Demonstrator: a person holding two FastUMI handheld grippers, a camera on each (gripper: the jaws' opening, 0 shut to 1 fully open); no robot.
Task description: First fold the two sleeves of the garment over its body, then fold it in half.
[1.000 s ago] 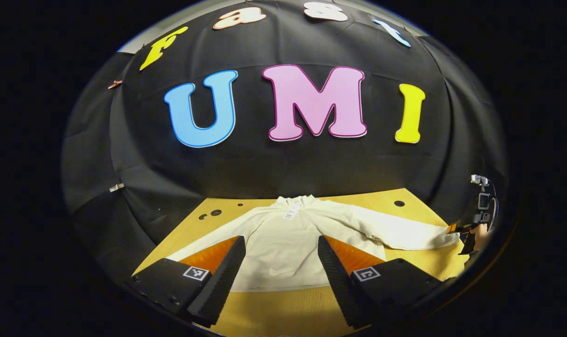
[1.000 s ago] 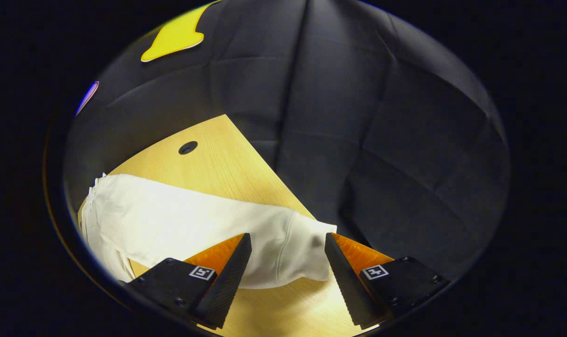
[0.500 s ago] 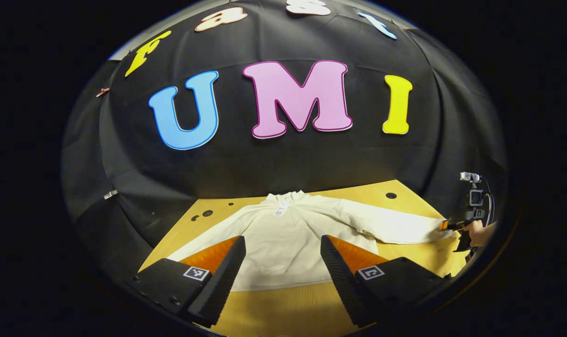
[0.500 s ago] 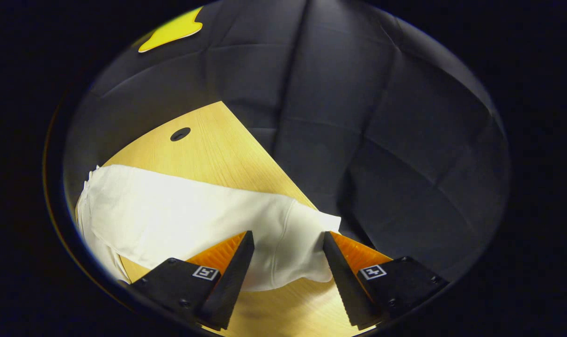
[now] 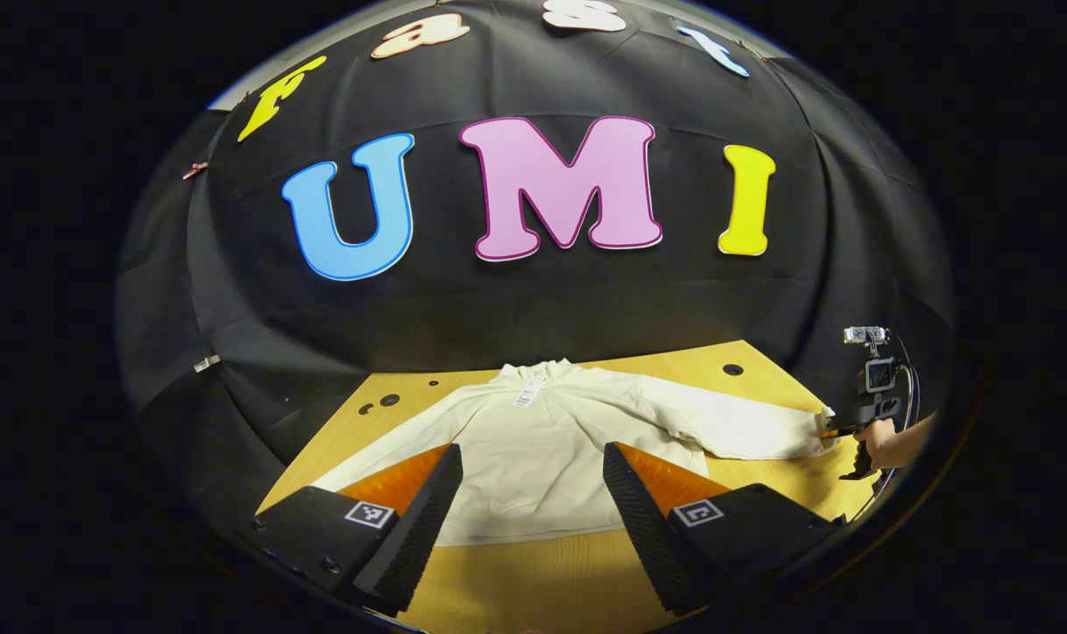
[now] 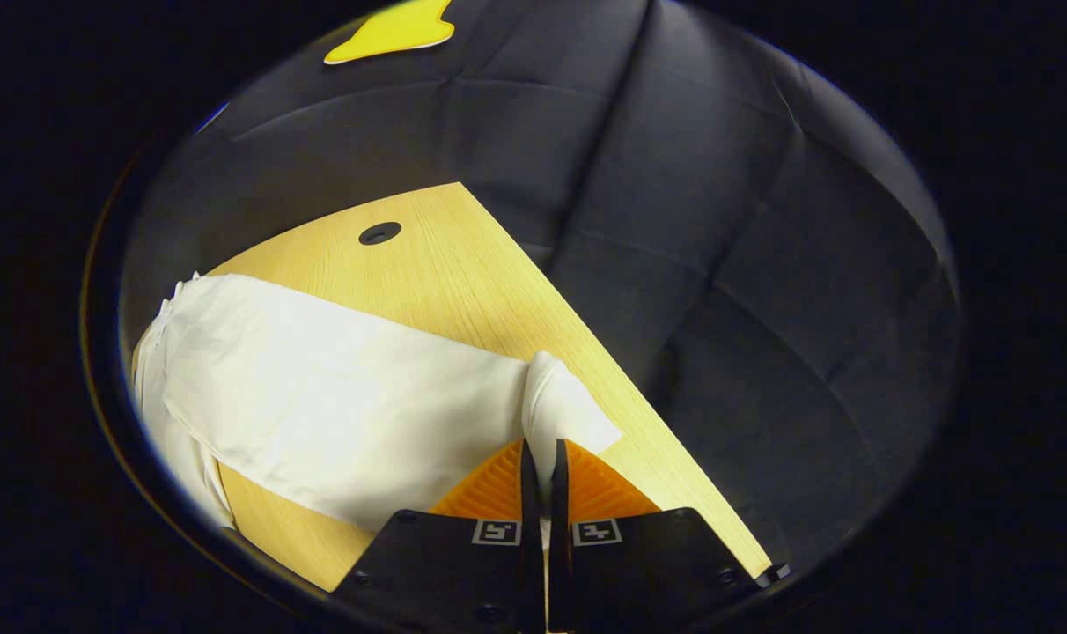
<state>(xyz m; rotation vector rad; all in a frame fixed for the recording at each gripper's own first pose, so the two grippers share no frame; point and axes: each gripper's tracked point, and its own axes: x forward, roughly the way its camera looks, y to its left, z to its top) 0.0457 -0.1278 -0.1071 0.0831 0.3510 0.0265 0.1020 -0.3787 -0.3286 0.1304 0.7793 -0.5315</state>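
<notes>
Closed since half a second ago, the right claw (image 6: 544, 462) now pinches the cuff (image 6: 558, 405) of the garment's right sleeve (image 6: 340, 396) at the counter's (image 6: 463, 264) right edge. First step in hand: this sleeve likely next lifts leftward over the body. Left gripper view adds the whole garment (image 5: 542, 440) spread flat mid-counter, the left claw (image 5: 529, 502) wide and empty near its hem, and a hand (image 5: 877, 433) holding the right gripper.

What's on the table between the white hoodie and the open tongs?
Nothing: in the left gripper view, bare wooden table lies between the hoodie's hem and the left tongs.
</notes>
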